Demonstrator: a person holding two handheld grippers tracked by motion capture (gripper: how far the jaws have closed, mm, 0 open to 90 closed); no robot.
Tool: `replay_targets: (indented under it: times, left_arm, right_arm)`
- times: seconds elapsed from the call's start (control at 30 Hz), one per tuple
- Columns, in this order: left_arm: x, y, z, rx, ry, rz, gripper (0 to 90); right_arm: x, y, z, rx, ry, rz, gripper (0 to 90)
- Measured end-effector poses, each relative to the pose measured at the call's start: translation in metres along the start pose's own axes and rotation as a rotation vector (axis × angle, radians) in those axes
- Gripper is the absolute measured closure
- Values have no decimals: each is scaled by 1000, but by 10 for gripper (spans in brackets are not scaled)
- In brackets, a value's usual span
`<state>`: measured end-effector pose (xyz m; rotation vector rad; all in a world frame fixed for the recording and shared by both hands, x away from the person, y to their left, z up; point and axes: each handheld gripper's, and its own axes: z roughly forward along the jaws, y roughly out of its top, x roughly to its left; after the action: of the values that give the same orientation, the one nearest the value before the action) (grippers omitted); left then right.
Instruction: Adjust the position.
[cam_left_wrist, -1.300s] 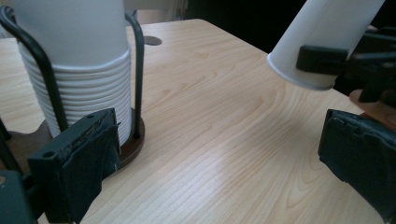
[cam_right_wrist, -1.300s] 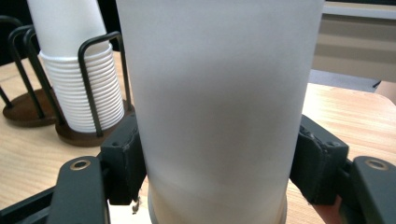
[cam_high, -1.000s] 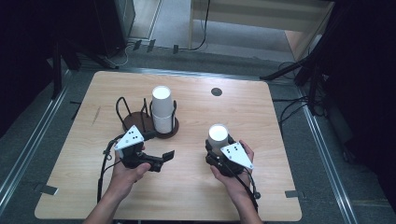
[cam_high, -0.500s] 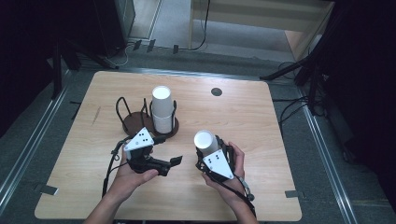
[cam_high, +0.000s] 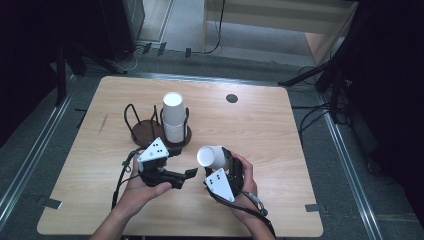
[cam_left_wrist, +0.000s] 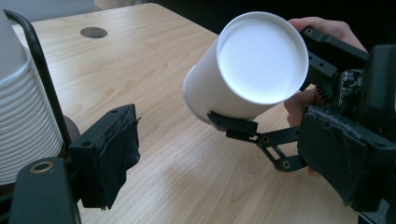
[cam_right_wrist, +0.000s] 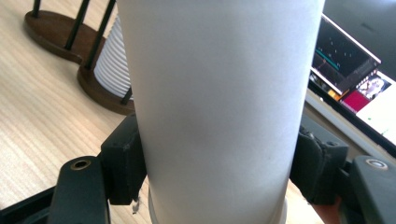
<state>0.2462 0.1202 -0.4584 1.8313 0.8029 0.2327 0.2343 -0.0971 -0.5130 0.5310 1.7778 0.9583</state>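
While the person's hands sit low over the near half of the wooden table (cam_high: 260, 125), the right gripper (cam_high: 223, 167) pinches a single white paper cup (cam_high: 212, 157) by its side wall – one black jaw on each flank, as the right gripper view makes plain. That cup is tilted, lifted off the wood, its closed white base turned toward ten o'clock from the hand and facing the other tool. In the left gripper view the round base fills the upper middle, with a slim jaw pressed under the cup's wall.

Across from it, the left gripper (cam_high: 182, 176) lies at about nine o'clock from the cup, close but apart from it – its two padded jaws spread wide with nothing between them.

Farther out, at roughly eleven o'clock from the held cup, a stack of white cups (cam_high: 173, 116) stands upright in a dark wooden holder (cam_high: 145, 131) with thin black wire posts. A small dark round hole (cam_high: 231, 98) marks the tabletop toward one o'clock.
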Motion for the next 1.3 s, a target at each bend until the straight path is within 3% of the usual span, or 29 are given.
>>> replay_targets:
  times: [0.53,0.8,0.9,1.07,1.3]
  left_arm:
    - [-7,1,3,37,-26,24,148]
    - [-10,1,6,57,-34,39,157]
    - [-12,1,7,65,-34,46,159]
    - [-12,1,7,78,-37,46,179]
    - [-12,1,8,91,-43,42,209]
  right_arm:
    - [19,3,-2,-28,20,-138,296]
    - [22,4,-3,-40,29,-153,296]
    - [26,4,-3,-54,32,-189,296]
    - [30,5,-4,-63,41,-208,296]
    - [32,6,-6,-85,61,-211,296]
